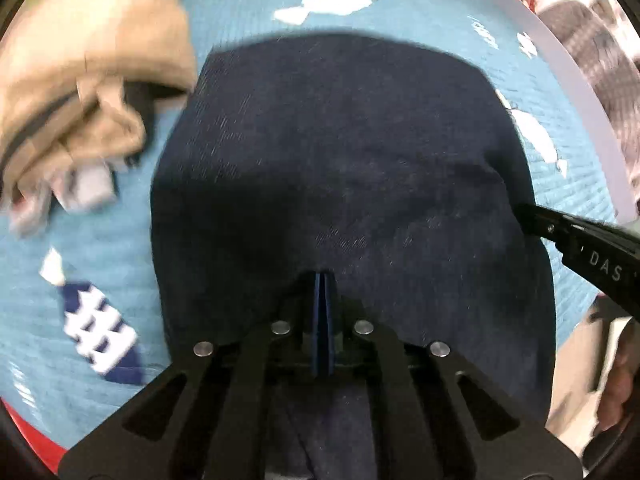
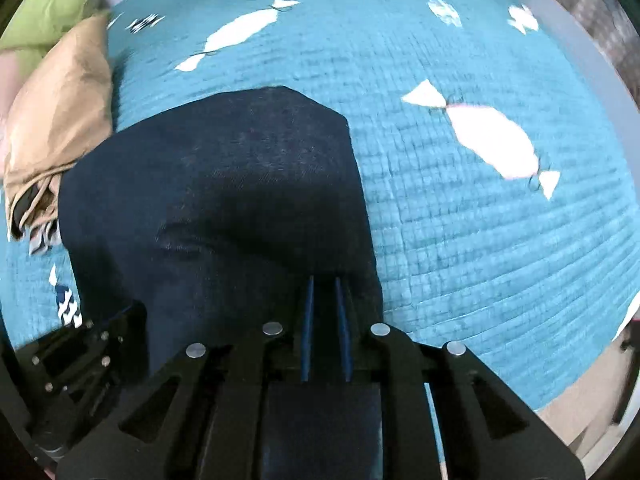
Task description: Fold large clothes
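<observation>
Denim fills the near field in both wrist views: we hold a dark navy pair of jeans, or something very like them, by the near edge, with the rest draped forward onto the teal quilt.

Left gripper: jaws together, blue pads pressed flat against each other with the cloth's edge pinched between them. Right gripper: pads stand slightly apart with dark fabric filling the gap, so we judge it clamped on a thicker bunch, likely several layers. From the left view its black finger also shows meeting the garment's right edge.

Step in hand, as we read it: carrying the near edge over the far part to make a fold. To do it well we should keep both grips level and the same distance apart, so the edge stays taut and does not sag in the middle. We should lay it down square with the far edge, and release only once the cloth rests flat.

Farther out: a tan garment lies bunched just left of the denim, touching or nearly so; we should steer clear of dragging it. A green cushion sits beyond it at the far left.

Motion blur softens the fine detail.
</observation>
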`<state>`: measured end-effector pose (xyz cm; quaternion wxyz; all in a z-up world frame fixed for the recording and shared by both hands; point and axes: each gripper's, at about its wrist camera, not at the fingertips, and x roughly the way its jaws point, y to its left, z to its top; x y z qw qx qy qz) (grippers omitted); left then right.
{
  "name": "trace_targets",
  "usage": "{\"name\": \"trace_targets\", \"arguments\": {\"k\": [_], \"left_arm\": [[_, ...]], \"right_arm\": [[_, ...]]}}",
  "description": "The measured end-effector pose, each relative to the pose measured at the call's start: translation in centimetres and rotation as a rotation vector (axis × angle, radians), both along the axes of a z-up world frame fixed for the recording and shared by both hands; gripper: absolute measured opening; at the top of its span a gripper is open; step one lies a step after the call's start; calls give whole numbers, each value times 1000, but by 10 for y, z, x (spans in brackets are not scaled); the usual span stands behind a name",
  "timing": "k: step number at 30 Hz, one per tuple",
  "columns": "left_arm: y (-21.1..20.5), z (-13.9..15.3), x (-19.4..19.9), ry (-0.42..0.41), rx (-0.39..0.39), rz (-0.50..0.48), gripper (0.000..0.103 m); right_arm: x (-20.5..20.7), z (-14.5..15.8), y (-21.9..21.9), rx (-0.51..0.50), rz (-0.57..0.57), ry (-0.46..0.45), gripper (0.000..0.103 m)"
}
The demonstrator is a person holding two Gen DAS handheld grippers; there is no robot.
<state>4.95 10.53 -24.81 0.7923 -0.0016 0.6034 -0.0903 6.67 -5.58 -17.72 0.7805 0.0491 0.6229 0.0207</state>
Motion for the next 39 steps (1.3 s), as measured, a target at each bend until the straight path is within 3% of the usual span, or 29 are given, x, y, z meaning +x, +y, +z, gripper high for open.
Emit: {"name": "trace_targets", "arguments": {"k": [3,6,8,12,15,20,23,24,28,34,39], "left_arm": [[-6,38,8,-93,-28,-17,4],[-13,60,28,-175,-10,4,4],[-17,55,49,-173,1,23,4],[4,-9,87,-13,-113,61,3],[8,-6,83,-37,-130,45,3],[15,31,75,-111,-76,55,6],[8,3,91,-61,-61,48,6],[7,-4,92,-66,-57,49,6],[0,22,65,-154,22,33,7],[2,38,33,-162,18,51,7],[-1,38,8,-145,17,23,18]], "right_arm": [[5,25,-8,99,-16,-35,10],[23,48,-5,85,-2,-122,10],[47,45,0,104,9,-107,10],[97,-27,-1,57,-8,29,11],[102,-17,-3,54,-6,34,10],[93,18,6,116,50,-35,11],[103,-18,20,84,79,23,11],[102,-24,18,80,63,4,8],[79,1,14,113,68,-38,10],[29,25,5,175,87,-52,13],[6,20,15,190,126,-12,13]]}}
